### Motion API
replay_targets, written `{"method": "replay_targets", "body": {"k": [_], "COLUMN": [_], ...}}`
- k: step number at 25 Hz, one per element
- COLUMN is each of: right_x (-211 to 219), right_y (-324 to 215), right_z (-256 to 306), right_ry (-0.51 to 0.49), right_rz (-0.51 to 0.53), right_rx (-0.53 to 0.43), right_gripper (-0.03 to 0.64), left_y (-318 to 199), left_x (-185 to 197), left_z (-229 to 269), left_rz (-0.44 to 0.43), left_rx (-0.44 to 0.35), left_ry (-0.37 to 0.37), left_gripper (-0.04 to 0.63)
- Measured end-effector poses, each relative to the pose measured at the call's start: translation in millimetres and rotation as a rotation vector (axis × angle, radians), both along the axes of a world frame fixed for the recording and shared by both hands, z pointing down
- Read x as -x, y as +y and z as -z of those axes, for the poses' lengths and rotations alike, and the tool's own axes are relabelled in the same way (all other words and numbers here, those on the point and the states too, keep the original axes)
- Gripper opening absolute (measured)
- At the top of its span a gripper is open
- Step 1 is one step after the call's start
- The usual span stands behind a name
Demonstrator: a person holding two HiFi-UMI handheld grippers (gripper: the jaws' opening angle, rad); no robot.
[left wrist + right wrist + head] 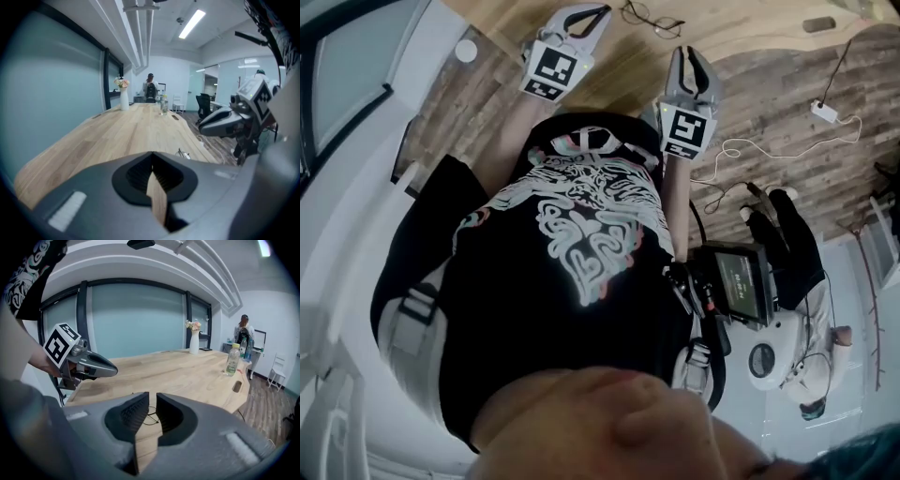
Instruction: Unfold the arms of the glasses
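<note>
Thin wire-rimmed glasses (652,17) lie on the light wooden table (741,23), just beyond both grippers. In the left gripper view the glasses (183,153) show small, near the table's right edge. In the right gripper view the glasses (151,417) peek through the jaw gap. My left gripper (598,13) hangs left of the glasses, its jaw tips touching and nothing between them. My right gripper (686,54) hovers below and right of the glasses, its jaws parted by a narrow gap that holds nothing. Whether the arms are folded is too small to tell.
A water bottle (232,359) and a white vase of flowers (193,341) stand farther along the table, with a person (150,89) at the far end. A white cable and adapter (825,112) lie on the wooden floor. Another person (787,248) is at the right.
</note>
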State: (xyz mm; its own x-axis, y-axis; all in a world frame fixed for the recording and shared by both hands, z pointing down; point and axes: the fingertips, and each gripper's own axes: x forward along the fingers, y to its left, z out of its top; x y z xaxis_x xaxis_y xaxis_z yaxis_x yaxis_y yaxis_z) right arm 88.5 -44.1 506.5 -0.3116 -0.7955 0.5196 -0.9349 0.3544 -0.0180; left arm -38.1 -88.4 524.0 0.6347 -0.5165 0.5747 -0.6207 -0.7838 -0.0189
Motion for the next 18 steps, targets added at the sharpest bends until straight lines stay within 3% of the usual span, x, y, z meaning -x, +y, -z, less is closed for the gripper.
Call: {"method": "replay_targets", "body": {"k": [10, 18], "right_x": [46, 79], "right_y": [-25, -29], "right_z": [-32, -72], "right_ry": [0.09, 0.273], "right_rz": [0.225, 0.423], "right_rx": [0.021, 0.095], "right_gripper": [0.048, 0.051], "left_y": [2, 3], "left_x": [-8, -7], "left_z": [-45, -61], "left_rz": [-0.03, -0.044], "left_rx": [0.094, 0.13], "left_ry": [-0.031, -0.047], "left_gripper": [-0.011, -0.011]}}
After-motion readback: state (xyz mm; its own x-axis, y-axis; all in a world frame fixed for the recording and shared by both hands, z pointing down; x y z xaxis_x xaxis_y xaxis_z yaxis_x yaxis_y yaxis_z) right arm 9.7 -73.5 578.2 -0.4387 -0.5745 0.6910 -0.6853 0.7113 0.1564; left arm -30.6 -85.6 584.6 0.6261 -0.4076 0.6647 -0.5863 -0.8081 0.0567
